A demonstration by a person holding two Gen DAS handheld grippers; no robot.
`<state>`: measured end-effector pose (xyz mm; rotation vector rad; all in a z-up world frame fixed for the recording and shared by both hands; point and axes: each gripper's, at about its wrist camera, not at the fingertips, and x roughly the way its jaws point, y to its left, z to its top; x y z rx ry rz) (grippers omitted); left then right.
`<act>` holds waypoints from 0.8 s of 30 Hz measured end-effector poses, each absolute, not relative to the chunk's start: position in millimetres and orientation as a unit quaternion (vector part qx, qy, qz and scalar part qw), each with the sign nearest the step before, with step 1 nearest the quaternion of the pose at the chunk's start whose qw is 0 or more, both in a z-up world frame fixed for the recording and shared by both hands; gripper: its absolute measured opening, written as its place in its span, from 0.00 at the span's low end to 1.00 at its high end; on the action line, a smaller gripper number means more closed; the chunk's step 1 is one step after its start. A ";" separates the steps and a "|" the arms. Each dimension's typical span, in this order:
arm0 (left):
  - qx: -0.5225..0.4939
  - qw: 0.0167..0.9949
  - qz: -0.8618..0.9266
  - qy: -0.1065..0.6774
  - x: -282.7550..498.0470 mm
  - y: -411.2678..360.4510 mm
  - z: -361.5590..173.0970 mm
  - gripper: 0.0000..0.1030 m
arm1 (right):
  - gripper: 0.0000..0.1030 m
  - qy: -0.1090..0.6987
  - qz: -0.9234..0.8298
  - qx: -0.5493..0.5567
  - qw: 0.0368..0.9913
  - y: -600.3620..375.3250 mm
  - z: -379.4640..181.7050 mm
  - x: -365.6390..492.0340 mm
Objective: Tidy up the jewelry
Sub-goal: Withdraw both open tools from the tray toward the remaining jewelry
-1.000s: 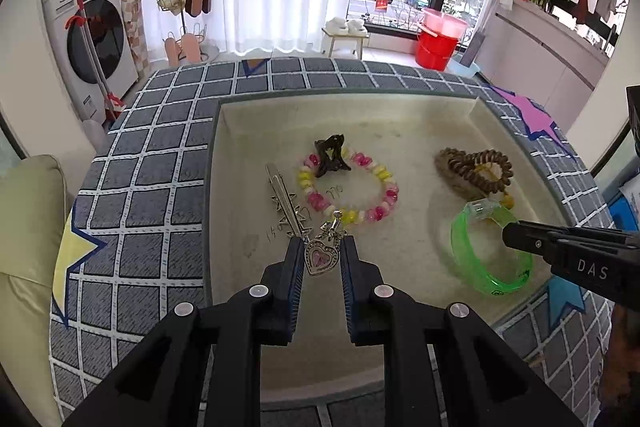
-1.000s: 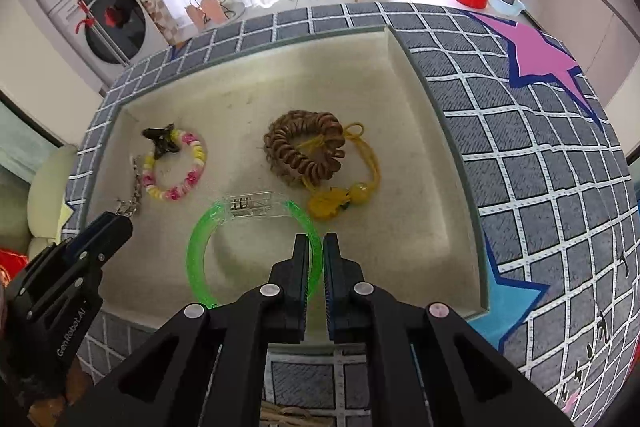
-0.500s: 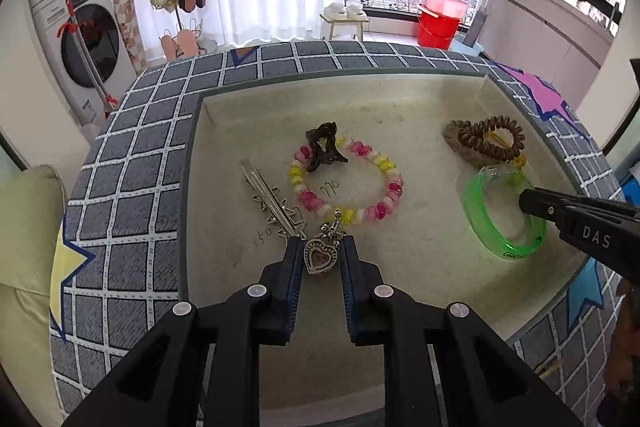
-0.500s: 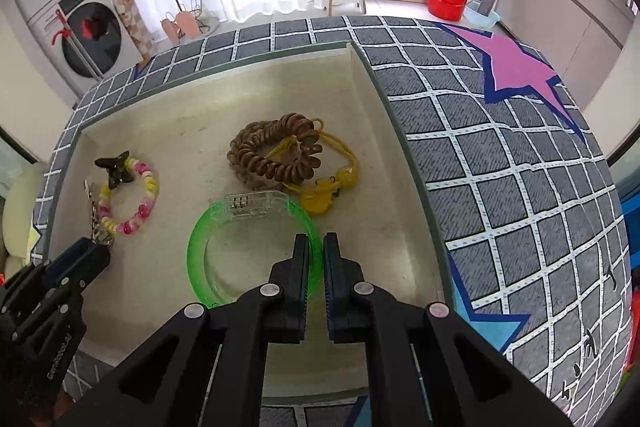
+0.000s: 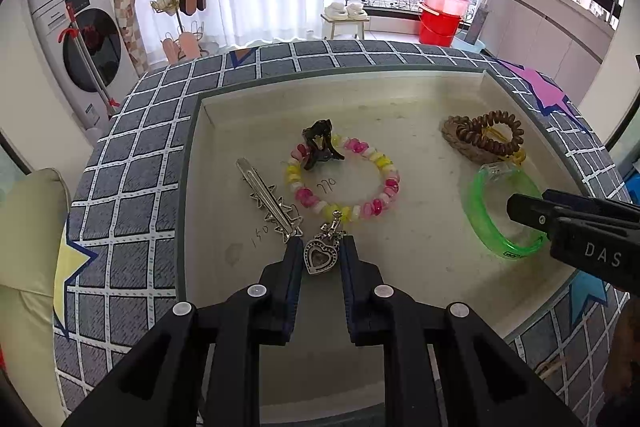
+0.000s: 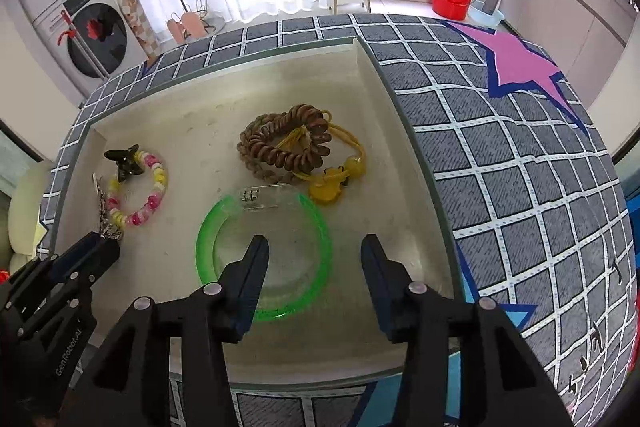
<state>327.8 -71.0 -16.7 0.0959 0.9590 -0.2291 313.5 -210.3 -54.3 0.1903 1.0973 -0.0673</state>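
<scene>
Jewelry risk: left gripper (image 5: 320, 261) pinches the heart charm (image 5: 319, 259); right gripper (image 6: 314, 263) gapes over the green bangle (image 6: 264, 251), whose 4 o'clock rim could slip.

The right gripper (image 6: 314, 251) has its jaws spread wide over the near right part of the green bangle (image 6: 264, 253), which lies in the cream tray (image 6: 368, 67). Just beyond the bangle lie a brown coiled bracelet (image 6: 280, 147) and a yellow cord charm (image 6: 332, 183). At the left, the left gripper (image 6: 98, 249) is near a pink and yellow bead bracelet (image 6: 138, 195) with a black claw clip (image 6: 124, 159) on it.
</scene>
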 end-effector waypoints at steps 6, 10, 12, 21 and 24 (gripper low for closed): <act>0.049 0.887 -0.102 0.447 323.3 -69.6 -10.3 0.32 | 0.52 0.494 -0.028 0.113 0.862 -213.6 -37.3 301.1; 0.044 0.892 -0.097 0.439 322.0 -66.9 -5.0 0.32 | 0.52 0.480 -0.028 0.125 0.868 -216.2 -26.2 289.2; 0.047 0.891 -0.095 0.442 322.6 -68.1 -5.0 0.32 | 0.52 0.477 -0.028 0.129 0.869 -218.3 -23.6 285.4; 0.050 0.896 -0.102 0.430 319.1 -70.9 1.9 0.32 | 0.52 0.463 -0.026 0.130 0.876 -219.6 -10.1 271.4; 0.054 0.898 -0.103 0.425 318.0 -73.1 6.2 0.32 | 0.52 0.461 -0.027 0.132 0.877 -220.5 -8.8 270.2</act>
